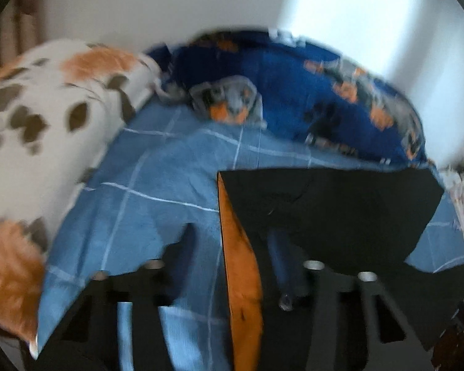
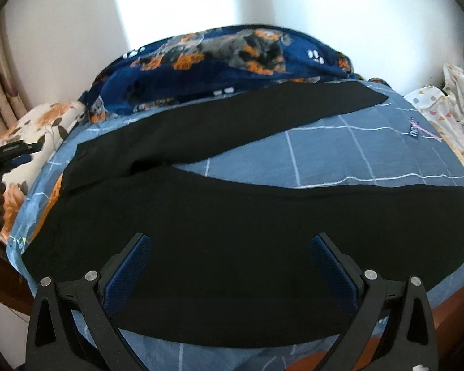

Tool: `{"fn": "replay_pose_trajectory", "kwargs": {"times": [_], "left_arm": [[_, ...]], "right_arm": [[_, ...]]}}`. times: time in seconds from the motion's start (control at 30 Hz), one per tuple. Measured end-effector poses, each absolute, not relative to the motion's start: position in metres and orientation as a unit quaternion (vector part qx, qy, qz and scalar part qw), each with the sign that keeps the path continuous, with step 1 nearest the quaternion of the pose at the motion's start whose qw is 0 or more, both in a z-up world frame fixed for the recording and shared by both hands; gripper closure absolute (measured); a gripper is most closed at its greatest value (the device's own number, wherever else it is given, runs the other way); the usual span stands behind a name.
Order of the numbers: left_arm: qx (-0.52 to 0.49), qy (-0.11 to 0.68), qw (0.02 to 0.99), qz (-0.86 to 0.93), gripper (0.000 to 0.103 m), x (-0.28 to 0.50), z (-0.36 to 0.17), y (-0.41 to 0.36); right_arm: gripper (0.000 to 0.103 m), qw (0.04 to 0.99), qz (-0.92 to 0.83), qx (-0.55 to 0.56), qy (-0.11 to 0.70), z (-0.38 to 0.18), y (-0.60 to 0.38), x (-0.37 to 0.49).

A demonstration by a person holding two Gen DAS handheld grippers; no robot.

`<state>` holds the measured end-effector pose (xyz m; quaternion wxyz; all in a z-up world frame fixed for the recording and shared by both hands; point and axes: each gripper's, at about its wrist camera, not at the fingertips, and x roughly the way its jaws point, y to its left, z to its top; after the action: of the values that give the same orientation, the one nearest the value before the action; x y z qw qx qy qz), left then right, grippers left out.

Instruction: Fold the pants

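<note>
Black pants (image 2: 232,216) are lying under your wide-open right gripper (image 2: 229,259); your left gripper (image 1: 232,247) is blurring, grip unclear.

Both wrist views look steeply down, close over the bed (image 2: 324,142) — sharing the black pants (image 2: 232,216).

The right gripper (image 2: 229,266) has black, triangular finger arms with cut-out slots, round silver pivot screws, and blue textured pads (image 2: 130,272). The left gripper (image 1: 232,278) looks alike: black arms, silver screw heads, one dark blue pad, all blurred.
</note>
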<state>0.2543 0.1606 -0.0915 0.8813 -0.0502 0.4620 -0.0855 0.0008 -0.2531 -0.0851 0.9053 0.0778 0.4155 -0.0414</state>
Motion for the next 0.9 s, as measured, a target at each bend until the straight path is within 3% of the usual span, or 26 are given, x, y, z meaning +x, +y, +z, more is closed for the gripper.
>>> {"fn": "replay_pose_trajectory", "kwargs": {"times": [0.47, 0.7, 0.73, 0.77, 0.8, 0.9], "left_arm": [[-0.102, 0.534, 0.823, -0.163, 0.062, 0.362, -0.157, 0.165], [-0.111, 0.521, 0.825, -0.192, 0.060, 0.380, -0.160, 0.160], [-0.115, 0.519, 0.824, -0.197, 0.062, 0.380, -0.161, 0.161], [-0.123, 0.517, 0.823, -0.199, 0.081, 0.380, -0.161, 0.164], [-0.140, 0.513, 0.823, -0.201, 0.089, 0.377, -0.162, 0.167], [-0.163, 0.491, 0.834, -0.190, 0.093, 0.366, -0.156, 0.168]], "right_arm": [[0.000, 0.882, -0.045, 0.087, 0.460, -0.109, -0.259, 0.028], [0.000, 0.877, -0.040, 0.088, 0.470, -0.115, -0.255, 0.037], [0.000, 0.878, -0.038, 0.086, 0.470, -0.115, -0.254, 0.038], [0.000, 0.878, -0.037, 0.085, 0.470, -0.115, -0.253, 0.038], [0.000, 0.878, -0.036, 0.084, 0.471, -0.116, -0.252, 0.039], [0.000, 0.876, -0.036, 0.086, 0.472, -0.116, -0.252, 0.041]]}}
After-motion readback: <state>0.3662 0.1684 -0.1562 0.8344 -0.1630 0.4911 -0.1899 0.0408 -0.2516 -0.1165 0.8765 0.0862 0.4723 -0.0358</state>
